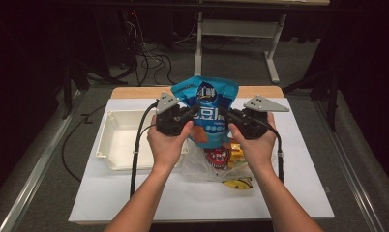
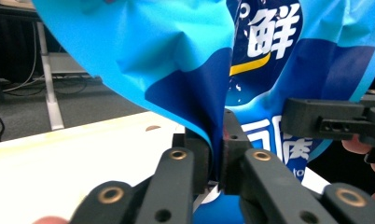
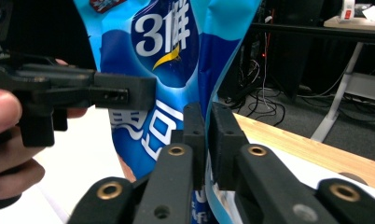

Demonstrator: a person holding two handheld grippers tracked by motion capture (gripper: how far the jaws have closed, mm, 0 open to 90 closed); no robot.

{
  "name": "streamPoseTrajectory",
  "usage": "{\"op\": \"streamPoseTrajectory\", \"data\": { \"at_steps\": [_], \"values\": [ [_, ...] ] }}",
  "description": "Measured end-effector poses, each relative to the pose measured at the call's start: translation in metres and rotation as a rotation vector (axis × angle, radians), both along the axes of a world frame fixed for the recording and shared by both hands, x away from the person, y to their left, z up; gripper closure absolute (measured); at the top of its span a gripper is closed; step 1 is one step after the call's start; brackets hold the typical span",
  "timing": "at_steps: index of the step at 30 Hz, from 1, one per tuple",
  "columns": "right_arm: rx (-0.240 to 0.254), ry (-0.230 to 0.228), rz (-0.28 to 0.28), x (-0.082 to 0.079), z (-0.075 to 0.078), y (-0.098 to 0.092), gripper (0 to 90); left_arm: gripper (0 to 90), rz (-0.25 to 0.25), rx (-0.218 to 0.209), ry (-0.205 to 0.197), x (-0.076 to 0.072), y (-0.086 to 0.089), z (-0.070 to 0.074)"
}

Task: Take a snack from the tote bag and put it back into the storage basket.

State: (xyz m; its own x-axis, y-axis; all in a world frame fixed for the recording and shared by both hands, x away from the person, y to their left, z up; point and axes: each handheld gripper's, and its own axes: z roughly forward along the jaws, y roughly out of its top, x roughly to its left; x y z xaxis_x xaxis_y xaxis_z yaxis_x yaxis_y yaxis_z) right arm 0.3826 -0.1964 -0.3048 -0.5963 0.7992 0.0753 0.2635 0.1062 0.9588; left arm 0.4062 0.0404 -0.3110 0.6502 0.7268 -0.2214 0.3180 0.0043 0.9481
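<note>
A blue snack bag hangs upright above the table, held between my two grippers. My left gripper is shut on the bag's left edge; in the left gripper view its pads pinch a fold of the blue bag. My right gripper is shut on the bag's right edge; the right gripper view shows its jaws closed on a seam of the blue bag. Each gripper view also shows the other gripper at the bag's far side: the right gripper and the left gripper.
A white tray lies at the left of the white tabletop. Under the bag lies a clear plastic bag with several snack packets, and a yellow packet sits in front of it. Desk legs and cables stand beyond the table.
</note>
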Motion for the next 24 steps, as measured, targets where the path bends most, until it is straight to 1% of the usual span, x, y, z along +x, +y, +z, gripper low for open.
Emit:
{"op": "streamPoseTrajectory", "data": {
  "at_steps": [1, 3, 4, 5, 6, 7, 8, 9, 10, 11, 12, 13, 15, 16, 18, 21, 23, 24],
  "values": [
    [-0.003, -0.007, 0.005, 0.0, 0.0, 0.0, 84.1, 88.4, 0.0, -0.008, 0.005, 0.0, 0.002, 0.001],
    [0.002, -0.006, 0.019, -0.001, 0.0, 0.0, 80.6, 89.0, -0.004, -0.038, 0.013, 0.001, 0.007, 0.003],
    [0.003, -0.007, 0.016, -0.002, 0.0, -0.001, 78.8, 89.1, 0.001, -0.041, 0.012, 0.001, 0.009, 0.004],
    [0.009, -0.01, 0.023, -0.002, 0.001, -0.003, 74.3, 89.2, 0.005, -0.041, 0.012, 0.001, 0.01, 0.004],
    [0.018, 0.0, 0.026, -0.003, 0.001, -0.003, 68.9, 89.3, 0.007, -0.042, 0.011, 0.002, 0.013, 0.005],
    [0.017, 0.005, 0.025, -0.004, 0.001, -0.004, 64.8, 89.4, 0.01, -0.048, 0.009, 0.002, 0.014, 0.005],
    [0.009, 0.003, 0.026, -0.005, 0.001, -0.005, 64.3, 89.4, 0.012, -0.049, 0.008, 0.002, 0.017, 0.006],
    [-0.008, -0.005, 0.039, -0.009, 0.0, -0.006, 59.7, 89.5, 0.011, -0.053, 0.007, 0.002, 0.019, 0.006],
    [-0.014, -0.003, 0.036, -0.01, -0.001, -0.007, 57.3, 89.5, 0.01, -0.056, 0.006, 0.002, 0.021, 0.006],
    [-0.014, -0.003, 0.036, -0.01, -0.001, -0.007, 57.3, 89.5, 0.012, -0.056, 0.006, 0.002, 0.023, 0.007],
    [-0.022, -0.005, 0.037, -0.012, -0.002, -0.009, 54.1, 89.5, 0.013, -0.058, 0.005, 0.002, 0.025, 0.007],
    [-0.019, -0.002, 0.038, -0.014, -0.004, -0.012, 51.3, 89.5, 0.012, -0.06, 0.005, 0.002, 0.028, 0.008],
    [-0.013, 0.009, 0.035, -0.017, -0.009, -0.018, 48.4, 89.5, 0.018, -0.06, 0.003, 0.002, 0.03, 0.008],
    [-0.021, 0.019, 0.022, -0.021, -0.016, -0.025, 45.3, 89.5, 0.019, -0.064, 0.001, 0.002, 0.032, 0.008],
    [-0.02, 0.022, 0.019, -0.023, -0.018, -0.027, 44.8, 89.5, 0.024, -0.057, -0.001, 0.002, 0.034, 0.008],
    [-0.038, 0.035, 0.012, -0.028, -0.027, -0.034, 41.1, 89.5, 0.027, -0.063, 0.003, 0.002, 0.038, 0.008],
    [-0.037, 0.047, 0.009, -0.031, -0.031, -0.037, 39.5, 89.5, 0.029, -0.081, 0.007, 0.003, 0.042, 0.009],
    [-0.037, 0.049, 0.011, -0.033, -0.033, -0.04, 38.4, 89.5, 0.029, -0.08, 0.006, 0.003, 0.044, 0.01]
  ]
}}
